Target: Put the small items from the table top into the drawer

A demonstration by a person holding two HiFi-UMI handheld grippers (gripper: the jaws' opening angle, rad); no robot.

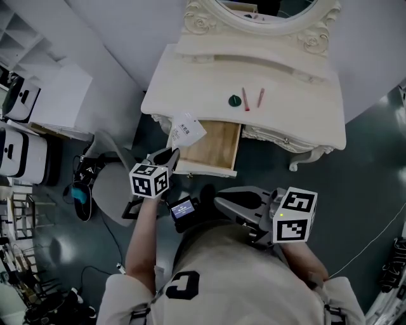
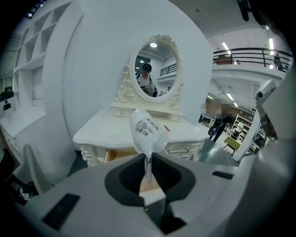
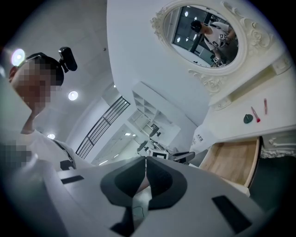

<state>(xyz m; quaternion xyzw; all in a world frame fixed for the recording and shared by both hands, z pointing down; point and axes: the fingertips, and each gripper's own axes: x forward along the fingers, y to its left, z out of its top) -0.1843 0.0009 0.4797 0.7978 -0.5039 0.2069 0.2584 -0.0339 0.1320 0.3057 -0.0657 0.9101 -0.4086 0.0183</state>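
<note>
Left gripper view — left hand-held gripper [image 2: 148, 160] pinches glossy white pouch [image 2: 147, 132], right hand-held gripper [image 3: 145, 160] pressed together.

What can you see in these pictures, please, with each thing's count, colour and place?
table: one, white, against the wall
mirror: one, oval, white frame, at the table's back
drawer: one, wood inside, open, at the table's front
round item: one, dark green, on the table top
sticks: two, red, just right of the round item
packet: one, white, over the drawer's left corner
chair: one, grey, on the floor left of the drawer
left hand-held gripper: one, grey, shut on the packet
right hand-held gripper: one, grey, shut, empty, short of the drawer
</note>
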